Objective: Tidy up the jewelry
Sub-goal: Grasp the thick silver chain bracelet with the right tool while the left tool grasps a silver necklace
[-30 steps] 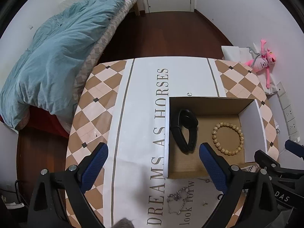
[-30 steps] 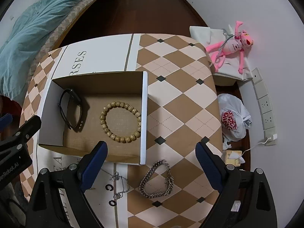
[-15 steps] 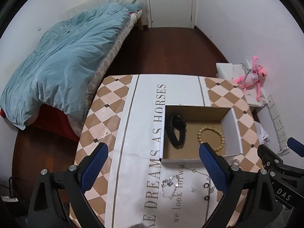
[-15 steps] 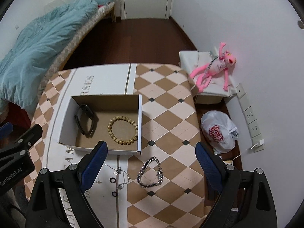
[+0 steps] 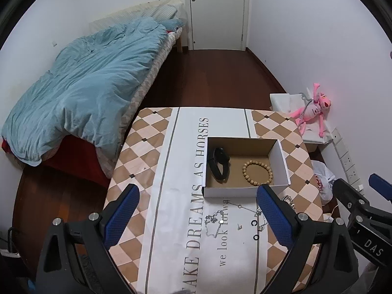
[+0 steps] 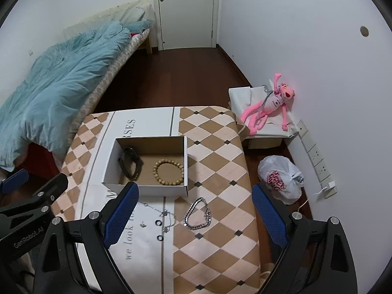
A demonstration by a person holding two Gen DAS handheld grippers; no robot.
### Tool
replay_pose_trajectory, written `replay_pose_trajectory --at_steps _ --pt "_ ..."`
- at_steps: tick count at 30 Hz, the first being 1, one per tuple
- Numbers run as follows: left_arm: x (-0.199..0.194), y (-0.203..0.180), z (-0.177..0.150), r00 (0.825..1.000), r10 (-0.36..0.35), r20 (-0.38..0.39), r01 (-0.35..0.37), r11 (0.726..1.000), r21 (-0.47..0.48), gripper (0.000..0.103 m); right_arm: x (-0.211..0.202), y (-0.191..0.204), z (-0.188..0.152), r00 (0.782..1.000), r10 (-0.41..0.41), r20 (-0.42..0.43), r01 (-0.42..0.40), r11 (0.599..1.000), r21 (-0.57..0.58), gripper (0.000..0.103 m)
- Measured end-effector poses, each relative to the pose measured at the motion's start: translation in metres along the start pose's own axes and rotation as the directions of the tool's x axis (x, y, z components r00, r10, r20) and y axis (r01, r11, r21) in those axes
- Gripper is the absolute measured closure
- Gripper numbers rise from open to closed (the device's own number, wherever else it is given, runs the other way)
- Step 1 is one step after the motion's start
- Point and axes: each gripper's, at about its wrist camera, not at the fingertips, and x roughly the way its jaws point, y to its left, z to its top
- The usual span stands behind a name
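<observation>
On the desk [image 5: 152, 161] sits an open box [image 5: 285, 169], likely there to keep jewelry together. A black band [image 5: 219, 165] and a bead bracelet [image 5: 257, 172] already lie inside. In front of the box wait a thick silver chain [image 6: 198, 214], a thin necklace [image 5: 215, 220] and little rings [image 6: 159, 223]. Both the left tongs [image 5: 196, 216] and the right tongs [image 6: 194, 216] hang spread wide, holding nothing. Only the right view shows the thick chain whole; the left tongs hide most of it.

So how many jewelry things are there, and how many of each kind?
Bracelets: 2, beads in the box, chain on the table
Black band: 1, in box
Thin necklaces: 2
Black rings: 2
Tiny stud: 1
Total: 8
</observation>
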Motion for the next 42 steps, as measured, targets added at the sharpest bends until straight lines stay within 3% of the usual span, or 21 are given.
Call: replay_pose_trajectory --at_steps 6,10,17,22,26,27,28,30,36,42 --pt "0.011 0.001 -0.021 1.000 0.008 -0.001 -0.008 1.000 -0.024 0.005 0.028 -0.022 -0.029 0.996 0.010 -0.089 -0.004 0.997 0.073 0.008" --pt "0.039 0.000 -0.045 0.998 0.021 -0.057 -0.022 0.999 -0.026 0.005 0.076 -0.048 -0.056 0.983 0.007 -0.185 0.020 0.989 0.144 0.008" --pt "0.092 0.014 -0.086 0.983 0.105 -0.152 -0.114 0.992 -0.048 0.005 0.152 -0.070 -0.089 0.957 -0.016 -0.289 0.076 0.977 0.199 0.009" --pt "0.116 0.027 -0.103 0.969 0.128 -0.212 -0.143 0.988 -0.058 0.005 0.187 -0.064 -0.097 0.946 -0.024 -0.322 0.089 0.978 0.187 0.029" --pt "0.123 0.033 -0.109 0.967 0.107 -0.232 -0.126 0.990 -0.068 0.005 0.190 -0.051 -0.095 0.953 -0.066 -0.295 0.107 0.986 0.125 0.043" --pt "0.124 0.033 -0.109 0.967 0.100 -0.234 -0.119 0.991 -0.068 0.005 0.190 -0.048 -0.094 0.954 -0.077 -0.291 0.112 0.988 0.107 0.052" --pt "0.125 0.032 -0.109 0.967 0.094 -0.237 -0.112 0.991 -0.066 0.005 0.189 -0.045 -0.093 0.957 -0.071 -0.280 0.102 0.990 0.096 0.072" --pt "0.129 0.031 -0.108 0.967 0.076 -0.242 -0.093 0.994 -0.059 0.005 0.186 -0.040 -0.094 0.957 -0.054 -0.284 0.082 0.993 0.086 0.095" --pt "0.140 0.023 -0.103 0.965 -0.013 -0.261 -0.001 0.998 -0.055 0.006 0.169 -0.038 -0.112 0.952 0.026 -0.306 0.005 0.995 0.101 0.095" --pt "0.162 0.002 -0.093 0.948 -0.095 -0.303 0.096 0.995 -0.012 0.006 0.161 -0.045 -0.125 0.949 0.060 -0.310 -0.011 0.987 0.158 0.095"
